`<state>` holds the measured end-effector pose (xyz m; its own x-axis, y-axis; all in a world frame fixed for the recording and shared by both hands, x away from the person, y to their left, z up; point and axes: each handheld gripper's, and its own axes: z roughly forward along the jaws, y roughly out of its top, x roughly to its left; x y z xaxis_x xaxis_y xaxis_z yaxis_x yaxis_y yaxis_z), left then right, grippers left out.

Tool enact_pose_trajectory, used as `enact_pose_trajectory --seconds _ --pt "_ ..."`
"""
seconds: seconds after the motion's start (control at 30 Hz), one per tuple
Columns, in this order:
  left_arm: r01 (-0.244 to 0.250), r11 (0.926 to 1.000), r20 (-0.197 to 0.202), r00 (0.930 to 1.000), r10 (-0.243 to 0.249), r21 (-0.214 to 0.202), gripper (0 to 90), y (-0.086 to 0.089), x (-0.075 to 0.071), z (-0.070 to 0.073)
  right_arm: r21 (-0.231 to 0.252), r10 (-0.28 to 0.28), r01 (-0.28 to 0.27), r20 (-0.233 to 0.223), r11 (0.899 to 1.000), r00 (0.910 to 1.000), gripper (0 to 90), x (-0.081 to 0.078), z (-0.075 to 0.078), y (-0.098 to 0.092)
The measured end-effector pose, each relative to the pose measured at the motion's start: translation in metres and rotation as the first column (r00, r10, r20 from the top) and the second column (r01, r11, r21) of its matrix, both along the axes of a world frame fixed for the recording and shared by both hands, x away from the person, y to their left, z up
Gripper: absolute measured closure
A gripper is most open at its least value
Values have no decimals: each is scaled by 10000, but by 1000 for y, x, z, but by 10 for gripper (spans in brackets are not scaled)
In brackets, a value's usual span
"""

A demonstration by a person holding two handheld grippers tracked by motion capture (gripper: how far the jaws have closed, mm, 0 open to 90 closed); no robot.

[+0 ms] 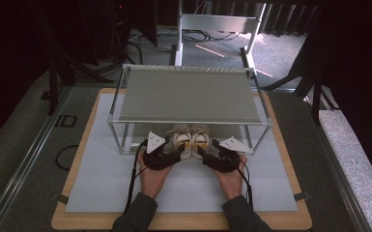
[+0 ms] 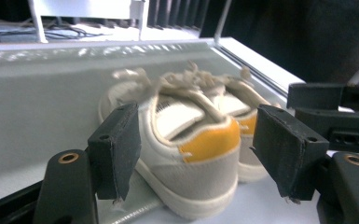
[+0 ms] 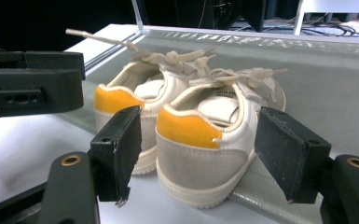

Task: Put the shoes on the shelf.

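Dark sleeves, black cabled claws (image 1: 189,153)

— What colours are the shoes (image 3: 200,126)?
— Cream-white uppers and laces, a yellow-orange patch at each heel, a greyish-beige band below it, off-white soles.
— And the tongs?
— Black jaws, brass-coloured rivets. The rack (image 1: 188,94) has a grey shelf in a silvery frame; the mat (image 1: 101,183) is pale grey, the counter (image 1: 77,220) light wood.

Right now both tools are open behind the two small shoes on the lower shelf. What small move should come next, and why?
Probably draw both tools straight back from the rack. The left shoe and right shoe stand side by side, toes in, on the lower shelf. The left tool and right tool straddle the heels with pads apart, so the pair looks placed.
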<state>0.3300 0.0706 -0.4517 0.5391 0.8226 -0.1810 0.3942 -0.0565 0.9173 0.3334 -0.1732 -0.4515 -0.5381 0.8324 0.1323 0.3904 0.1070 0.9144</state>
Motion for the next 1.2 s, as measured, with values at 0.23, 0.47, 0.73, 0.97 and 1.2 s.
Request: enact_pose_trajectory --seconds 0.23,0.47,0.73,0.97,1.2 --pt "15 9990 -389 9992 2 441 283 -2 0 -11 -315 -7 -3 -336 9995 9994 301 -1 -9 2" --pt "111 9971 -589 9982 -67 750 269 -7 1 -16 -530 -35 5 -550 9986 9985 301 0 -16 4" --pt "178 9933 -1048 9945 -58 1139 269 -14 11 -24 -566 -231 176 -988 9982 9948 302 8 -23 5" --pt "325 9932 -1237 9922 -185 1117 267 -17 15 -25 -471 -113 60 -1127 9989 9936 329 10 -26 7" --pt "184 9964 -1424 9898 -65 822 283 -16 20 -21 -342 -183 140 -1301 9993 9913 336 13 -24 8"
